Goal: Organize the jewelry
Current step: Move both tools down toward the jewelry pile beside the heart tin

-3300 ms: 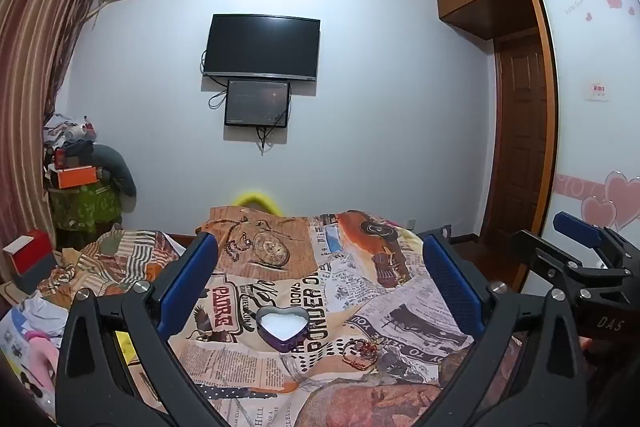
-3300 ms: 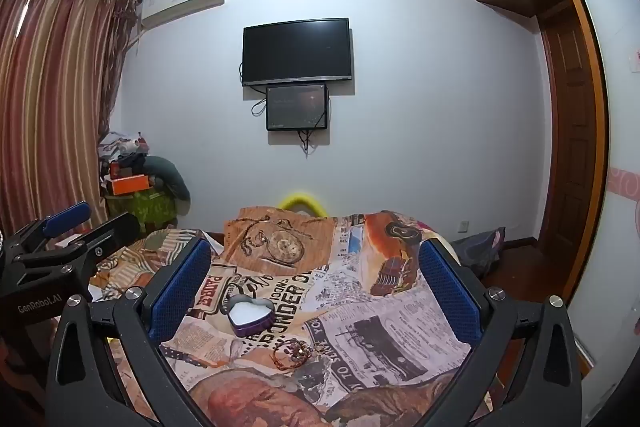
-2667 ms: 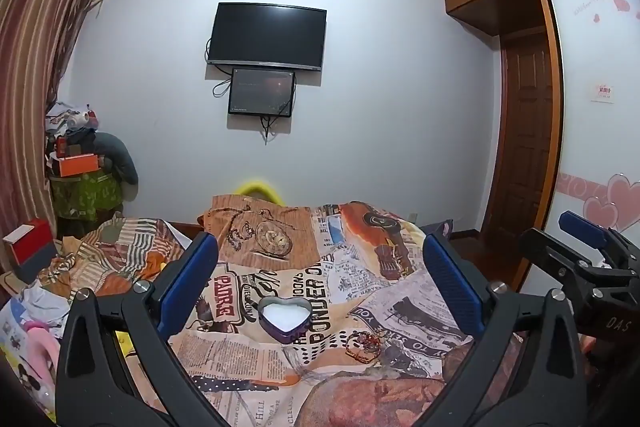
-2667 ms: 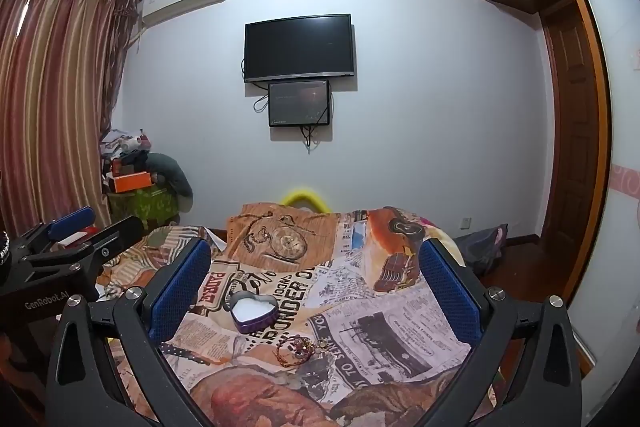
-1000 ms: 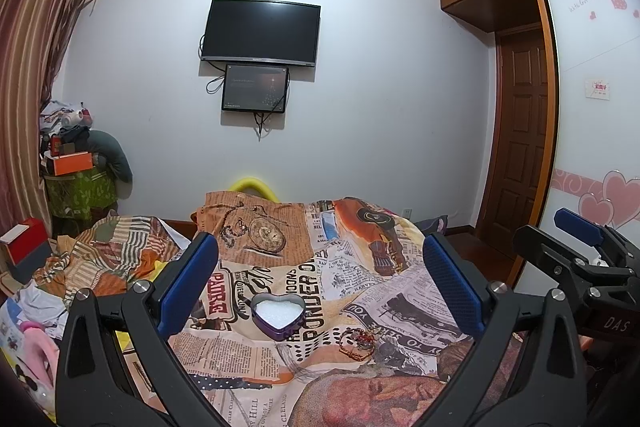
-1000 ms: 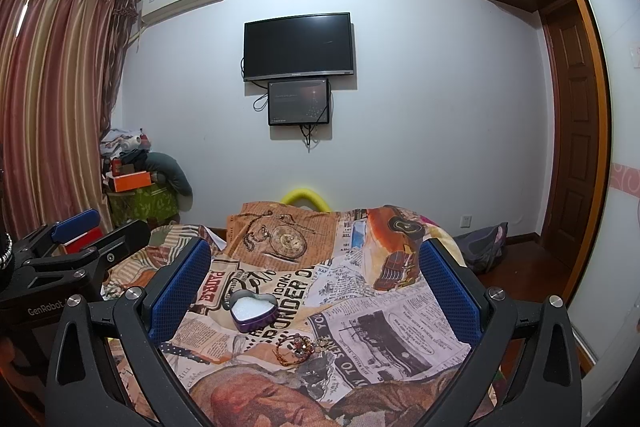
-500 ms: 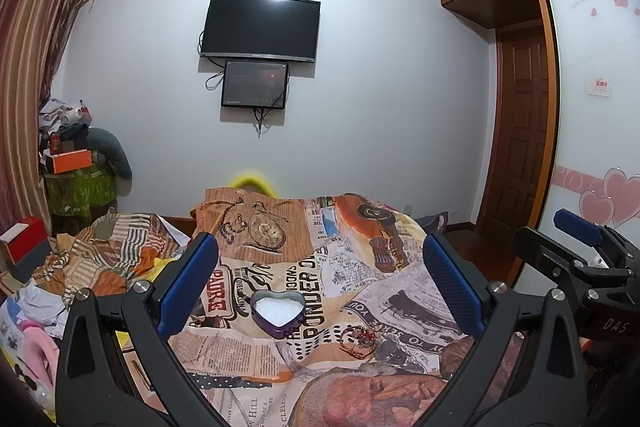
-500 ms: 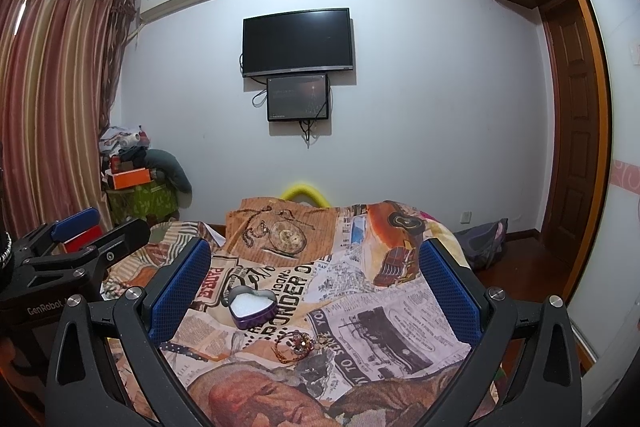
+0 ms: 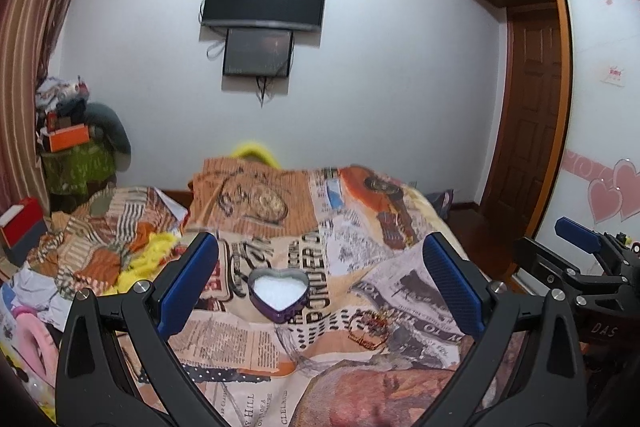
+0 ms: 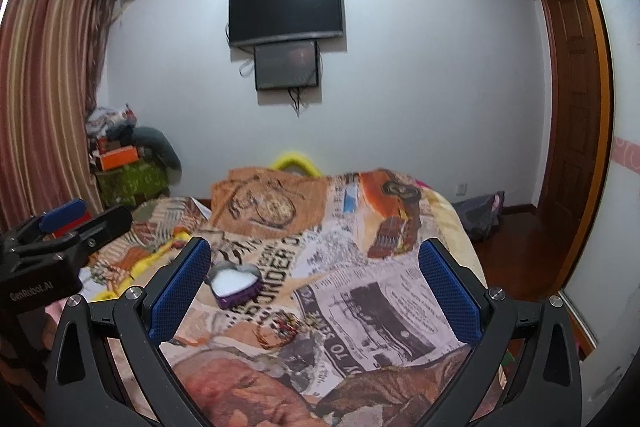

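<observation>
A purple heart-shaped box (image 9: 279, 295) with a white lining sits open on the printed bedspread (image 9: 256, 339); it also shows in the right wrist view (image 10: 234, 285). A small pile of red and gold jewelry (image 9: 370, 327) lies on the bedspread just right of the box, and shows in the right wrist view (image 10: 280, 327) too. My left gripper (image 9: 320, 279) is open and empty above the near part of the bed. My right gripper (image 10: 314, 285) is open and empty beside it, to the right.
A wall TV (image 9: 264, 1) hangs over the far end of the bed. Crumpled bedding and a red box (image 9: 20, 227) lie at the left. A cluttered green stand (image 10: 128, 175) is in the far left corner. A wooden door (image 10: 572, 107) is at the right.
Both grippers have tilted down and drifted a little closer to the bed, so the box and the jewelry look slightly nearer. Both stay open.
</observation>
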### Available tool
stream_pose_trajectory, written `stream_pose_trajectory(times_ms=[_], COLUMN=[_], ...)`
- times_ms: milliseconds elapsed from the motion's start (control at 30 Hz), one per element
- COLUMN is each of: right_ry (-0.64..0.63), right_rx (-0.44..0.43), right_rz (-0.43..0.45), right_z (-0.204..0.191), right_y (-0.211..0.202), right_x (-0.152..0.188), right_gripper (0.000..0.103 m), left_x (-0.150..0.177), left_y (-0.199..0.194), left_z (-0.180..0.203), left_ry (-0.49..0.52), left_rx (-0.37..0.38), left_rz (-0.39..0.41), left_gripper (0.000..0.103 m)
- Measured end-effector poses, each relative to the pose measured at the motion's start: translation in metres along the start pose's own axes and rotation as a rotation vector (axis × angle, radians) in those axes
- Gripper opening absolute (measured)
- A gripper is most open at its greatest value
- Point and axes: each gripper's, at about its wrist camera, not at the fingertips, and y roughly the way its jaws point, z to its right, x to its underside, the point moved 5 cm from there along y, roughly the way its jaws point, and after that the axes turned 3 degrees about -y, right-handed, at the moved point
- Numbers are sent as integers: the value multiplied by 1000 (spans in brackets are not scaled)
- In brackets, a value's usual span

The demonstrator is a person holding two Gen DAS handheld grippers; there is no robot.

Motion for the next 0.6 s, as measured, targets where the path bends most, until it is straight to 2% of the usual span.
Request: stream_pose_trajectory(times_ms=[167,367,533,567,600], right_ry=[-24,-45,-70,-69,-68], right_rx=[20,-6,-57,-76,-93], right_rz=[-115,-243,-336,-354,-369], right_z=[12,22,27,28,29], right_y=[31,59,81,87,92], right_x=[25,52,67,70,72], right_gripper=[103,101,88,83,81], left_x=[21,55,81,85,91], left_y=[39,85,117,124,132], left_z=[-8,-13,-11,-11,-10], left_ry=[-12,6,29,28,25], left_rx=[-4,-8,10,17,34], left_rz=[-118,-263,-373,-394,-424], left_gripper=[103,103,89,87,82])
